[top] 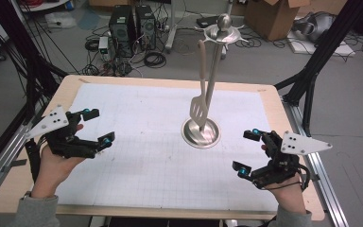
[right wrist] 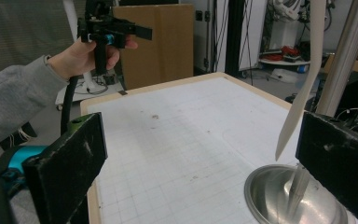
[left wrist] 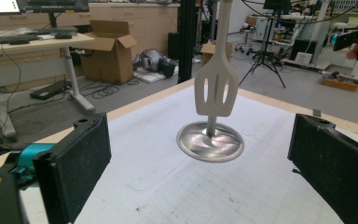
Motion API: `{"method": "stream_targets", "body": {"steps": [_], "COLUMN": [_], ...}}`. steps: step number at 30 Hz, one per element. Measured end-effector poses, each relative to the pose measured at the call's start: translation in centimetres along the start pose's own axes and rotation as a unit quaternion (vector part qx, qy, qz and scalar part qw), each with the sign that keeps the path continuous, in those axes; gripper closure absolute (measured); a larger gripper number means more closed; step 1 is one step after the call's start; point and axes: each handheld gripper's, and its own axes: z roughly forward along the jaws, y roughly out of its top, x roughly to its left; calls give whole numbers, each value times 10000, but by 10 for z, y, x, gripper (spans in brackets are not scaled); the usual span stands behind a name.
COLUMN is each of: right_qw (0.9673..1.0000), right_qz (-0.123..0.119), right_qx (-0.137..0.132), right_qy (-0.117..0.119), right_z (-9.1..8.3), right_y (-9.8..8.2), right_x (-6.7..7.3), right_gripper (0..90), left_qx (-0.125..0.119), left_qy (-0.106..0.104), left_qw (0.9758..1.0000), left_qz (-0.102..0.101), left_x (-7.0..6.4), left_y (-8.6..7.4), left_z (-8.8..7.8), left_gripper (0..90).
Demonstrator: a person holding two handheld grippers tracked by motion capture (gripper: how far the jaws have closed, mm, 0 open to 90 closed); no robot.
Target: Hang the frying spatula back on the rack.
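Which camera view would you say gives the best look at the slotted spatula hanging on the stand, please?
The left gripper view: the slotted spatula faces the camera, slots plain, above the stand's round base. The high view shows its full length hanging from the top ring, but small. The right gripper view shows it edge-on, a thin strip.

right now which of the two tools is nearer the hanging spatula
The right tool, though only slightly: it sits lower right of the stand's round base, with less bare mat between them. The left tool is farther from the spatula. Both are open and empty.
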Motion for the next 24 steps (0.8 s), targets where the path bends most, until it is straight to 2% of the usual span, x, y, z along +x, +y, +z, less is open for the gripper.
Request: {"method": "stream_targets", "body": {"steps": [15, 24], "right_qw": [10000, 9998], "right_qz": [-33, -44], "right_qx": [-54, -154], "right_qy": [-39, -92], "right_z": [-1, -3], "right_y": [1, 2], "right_x": [-1, -2], "right_gripper": [8, 7], "left_qx": [-65, -134], "left_qy": [204, 301], "left_qw": [9998, 9993], "left_qz": [-48, -163], "left_x": [2, 7], "left_y": [-14, -25], "left_z": [-22, -38], "left_gripper": [64, 64]}}
